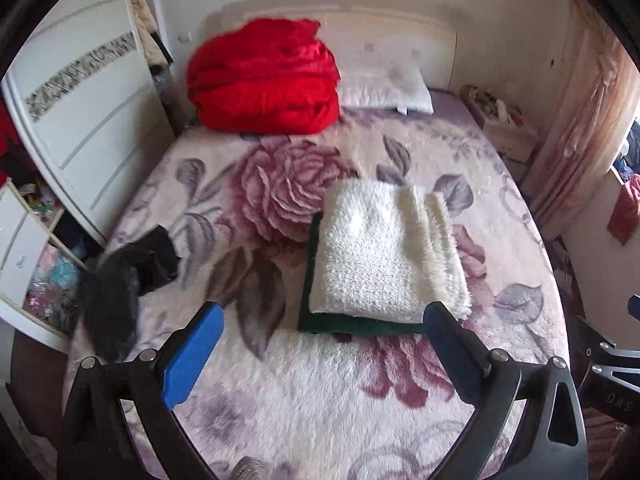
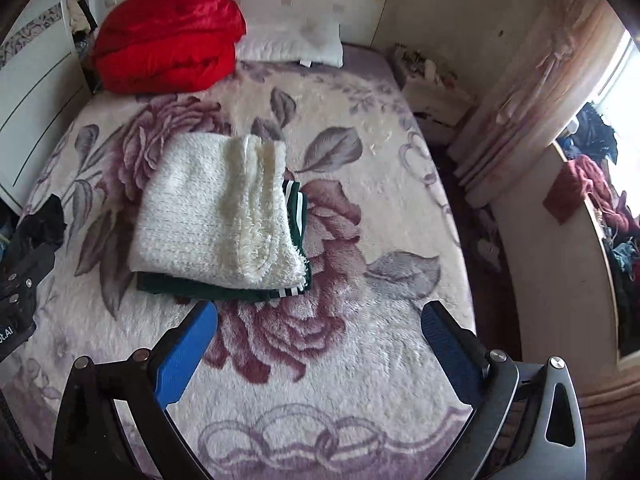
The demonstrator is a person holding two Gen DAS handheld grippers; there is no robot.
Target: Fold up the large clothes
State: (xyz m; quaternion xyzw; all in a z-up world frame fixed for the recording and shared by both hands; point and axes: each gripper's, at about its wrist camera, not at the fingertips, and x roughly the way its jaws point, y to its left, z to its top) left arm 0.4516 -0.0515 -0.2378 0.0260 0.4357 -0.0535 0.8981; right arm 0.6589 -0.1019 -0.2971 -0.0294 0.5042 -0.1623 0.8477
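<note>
A folded fluffy white sweater (image 1: 384,252) (image 2: 216,212) lies on top of a folded dark green garment (image 1: 344,326) (image 2: 224,290) in the middle of the bed. A crumpled black garment (image 1: 128,276) (image 2: 40,220) lies at the bed's left edge. My left gripper (image 1: 324,314) is open and empty, held above the bed just in front of the folded pile. My right gripper (image 2: 320,312) is open and empty, in front and to the right of the pile. Part of the left gripper's body (image 2: 16,280) shows at the left of the right wrist view.
The bed has a rose-patterned plush blanket (image 1: 304,392) (image 2: 360,360). A red duvet bundle (image 1: 264,80) (image 2: 168,36) and a white pillow (image 1: 388,88) (image 2: 296,44) lie at the headboard. A white wardrobe (image 1: 80,128) stands left. A nightstand (image 1: 508,132) and curtain (image 2: 532,92) stand right.
</note>
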